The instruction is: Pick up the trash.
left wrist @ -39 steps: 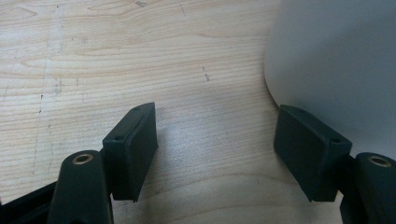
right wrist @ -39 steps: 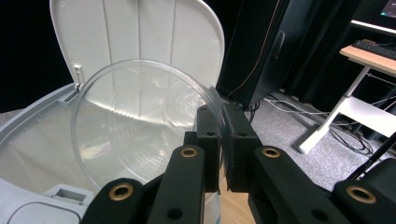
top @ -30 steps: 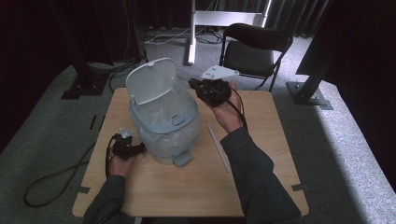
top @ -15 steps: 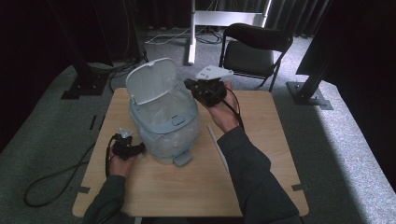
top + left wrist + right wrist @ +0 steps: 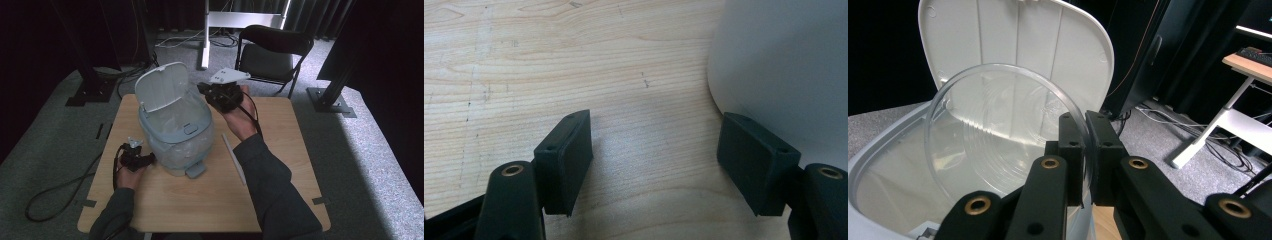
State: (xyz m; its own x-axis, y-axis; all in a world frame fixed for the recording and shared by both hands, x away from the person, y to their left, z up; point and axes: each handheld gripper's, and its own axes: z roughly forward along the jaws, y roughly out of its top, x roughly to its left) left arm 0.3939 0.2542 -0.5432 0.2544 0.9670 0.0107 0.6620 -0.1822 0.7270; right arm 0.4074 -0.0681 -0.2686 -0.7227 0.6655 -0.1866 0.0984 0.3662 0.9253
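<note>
**Two grippers at the open bin**

Two grippers are in my hands at the wooden table (image 5: 280,150). My right gripper (image 5: 1084,150) has its jaws pinched narrow on the rim of a clear plastic disc (image 5: 998,145), gripping it at its right edge. I hold the disc tilted over the mouth of the pale blue bin (image 5: 175,135), whose white lid (image 5: 1018,45) stands up behind it. From the high view, my right gripper (image 5: 207,92) sits above the bin's far right rim, with my right hand (image 5: 240,120) behind it and the grey three-cornered plate on top.

My left gripper (image 5: 654,160) rests low over the table with its jaws spread wide and nothing between them; the right jaw lies just beside the bin's pale wall (image 5: 784,65). In the high view this gripper (image 5: 150,159) sits at the bin's near left side.

A thin white strip (image 5: 233,157) lies on the table to the right of the bin. A black folding chair (image 5: 272,50) stands beyond the table.
</note>
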